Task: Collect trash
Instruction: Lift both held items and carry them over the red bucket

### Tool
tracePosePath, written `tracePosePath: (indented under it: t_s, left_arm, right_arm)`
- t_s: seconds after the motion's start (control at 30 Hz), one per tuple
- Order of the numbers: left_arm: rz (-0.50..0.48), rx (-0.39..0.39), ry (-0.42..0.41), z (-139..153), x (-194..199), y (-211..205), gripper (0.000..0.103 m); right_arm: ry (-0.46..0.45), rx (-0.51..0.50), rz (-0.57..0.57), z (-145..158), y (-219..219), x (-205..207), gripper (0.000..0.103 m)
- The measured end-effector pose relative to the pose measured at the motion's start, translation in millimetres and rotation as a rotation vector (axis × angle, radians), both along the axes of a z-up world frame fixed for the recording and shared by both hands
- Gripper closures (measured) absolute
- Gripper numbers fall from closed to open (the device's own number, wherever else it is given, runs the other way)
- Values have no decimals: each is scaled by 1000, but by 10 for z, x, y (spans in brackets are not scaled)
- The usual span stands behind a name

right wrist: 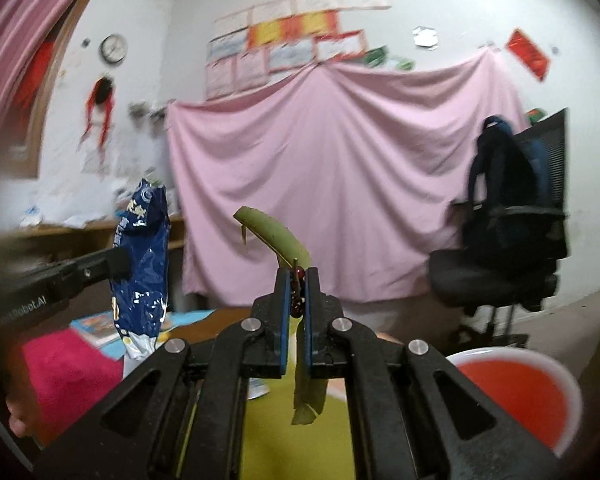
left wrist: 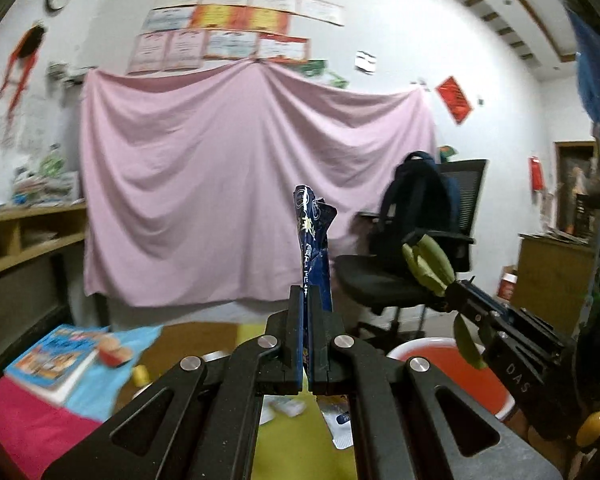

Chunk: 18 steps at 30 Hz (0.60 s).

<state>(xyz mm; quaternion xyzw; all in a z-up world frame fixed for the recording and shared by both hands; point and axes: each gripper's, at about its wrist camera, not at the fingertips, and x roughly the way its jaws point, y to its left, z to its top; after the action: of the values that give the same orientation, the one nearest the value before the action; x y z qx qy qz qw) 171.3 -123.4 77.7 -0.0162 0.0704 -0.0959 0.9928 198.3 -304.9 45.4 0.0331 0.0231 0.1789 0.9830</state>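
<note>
A pink sheet (left wrist: 256,184) drapes the far wall, an office chair (left wrist: 416,264) beside it. Low on the right sits a red bin (right wrist: 516,392) with a white rim, seemingly the place for the trash. Both pieces are lifted clear, so the carry step is in hand. The left tongs (left wrist: 306,300) are clenched on a blue snack wrapper (left wrist: 314,240); the right tongs (right wrist: 297,284) grasp a green banana peel (right wrist: 276,236). Next, each must swing over the bin and release.

Both tongs are raised side by side, left tongs (left wrist: 306,292) and right tongs (right wrist: 298,276) clamped.
</note>
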Motion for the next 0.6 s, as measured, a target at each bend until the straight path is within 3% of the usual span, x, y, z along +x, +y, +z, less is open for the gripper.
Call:
tracePosePath:
  t_s: [0.3,0.6]
  left_arm:
    - [-173,-20,35,-21,484,-925,103]
    - [-222,-44,267,-221,1201,-1548,103]
  right_arm:
    - [39,64,-197,-33,-814,17,67]
    - [231,112,-292,-263,-1290,330,67]
